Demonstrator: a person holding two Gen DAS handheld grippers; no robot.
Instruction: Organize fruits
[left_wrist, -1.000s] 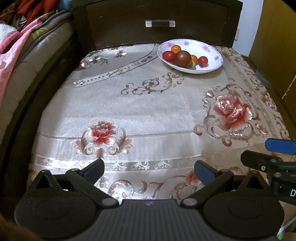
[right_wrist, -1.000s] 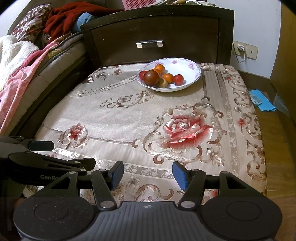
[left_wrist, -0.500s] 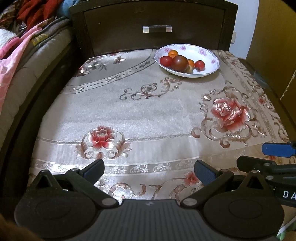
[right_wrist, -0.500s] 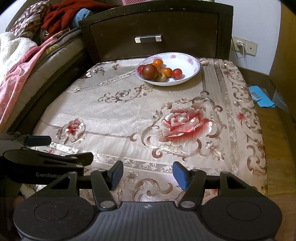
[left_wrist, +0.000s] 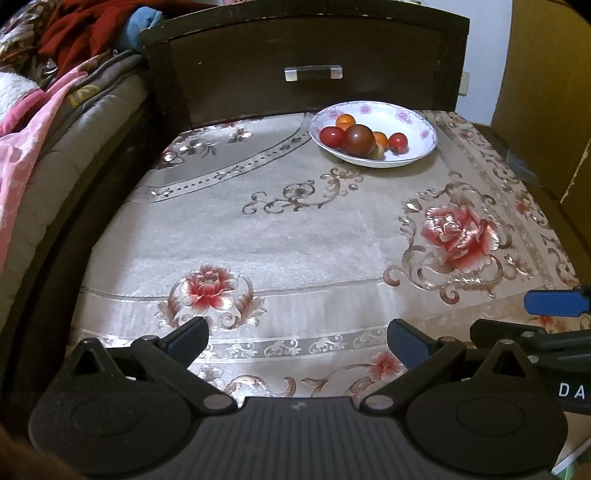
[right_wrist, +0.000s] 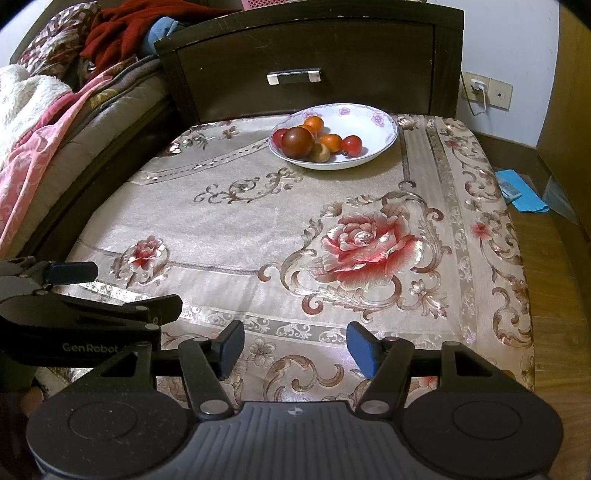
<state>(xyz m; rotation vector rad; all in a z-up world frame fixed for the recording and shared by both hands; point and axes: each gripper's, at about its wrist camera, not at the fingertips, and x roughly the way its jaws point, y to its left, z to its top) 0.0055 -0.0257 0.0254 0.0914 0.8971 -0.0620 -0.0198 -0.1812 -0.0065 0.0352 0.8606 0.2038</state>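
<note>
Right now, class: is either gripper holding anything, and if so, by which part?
Nothing is held. The left gripper and right gripper are both open over the cloth; the fruits sit in the bowl.

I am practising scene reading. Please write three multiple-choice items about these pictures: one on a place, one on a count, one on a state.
1. Where does the bowl stand?
A. on the cloth's near edge
B. at the cloth's far end, by the drawer
C. on the floor

2. How many fruits show in the bowl?
A. three
B. six
C. ten

3. How is the right gripper?
A. open, holding nothing
B. shut on a fruit
C. shut on the bowl

Key: 1 B, the bowl sits on the cloth just below the drawer. 2 B, the right wrist view shows six fruits. 3 A, only cloth shows between its jaws, which have just been opening.
</note>
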